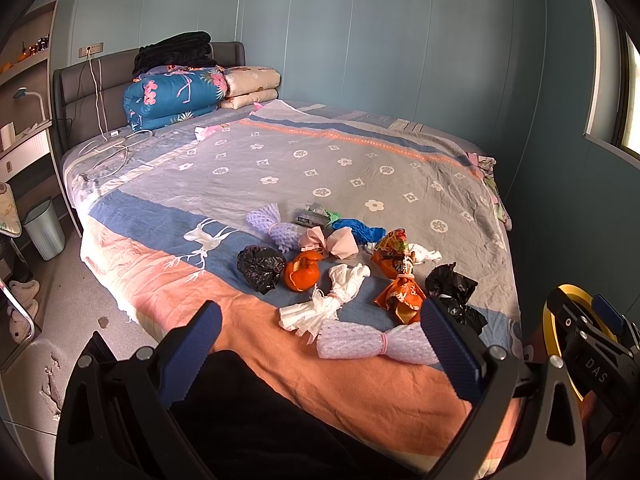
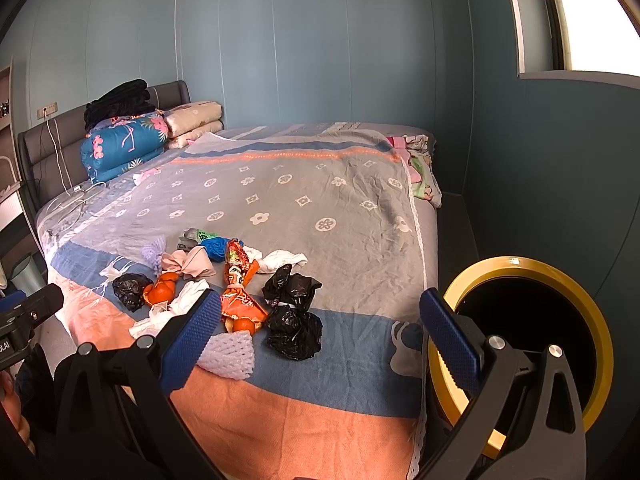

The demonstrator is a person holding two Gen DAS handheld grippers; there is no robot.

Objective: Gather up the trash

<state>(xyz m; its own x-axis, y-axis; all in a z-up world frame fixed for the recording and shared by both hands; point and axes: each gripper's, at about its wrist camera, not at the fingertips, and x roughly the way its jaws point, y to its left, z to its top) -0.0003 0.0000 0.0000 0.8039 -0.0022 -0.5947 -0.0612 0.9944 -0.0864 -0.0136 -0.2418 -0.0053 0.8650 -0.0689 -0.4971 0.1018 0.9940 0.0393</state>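
Both wrist cameras are hovering just off the near foot edge of the bed, looking forward and slightly down across it toward the far headboard and blue wall. The left wrist view is sitting further left, taking in the floor and grey bin on that side. The right wrist view is sitting further right, catching the yellow-rimmed bin close by; both are sharing the near-centre trash pile.

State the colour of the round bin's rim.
Yellow rim around a black inside; the right wrist view shows it best.
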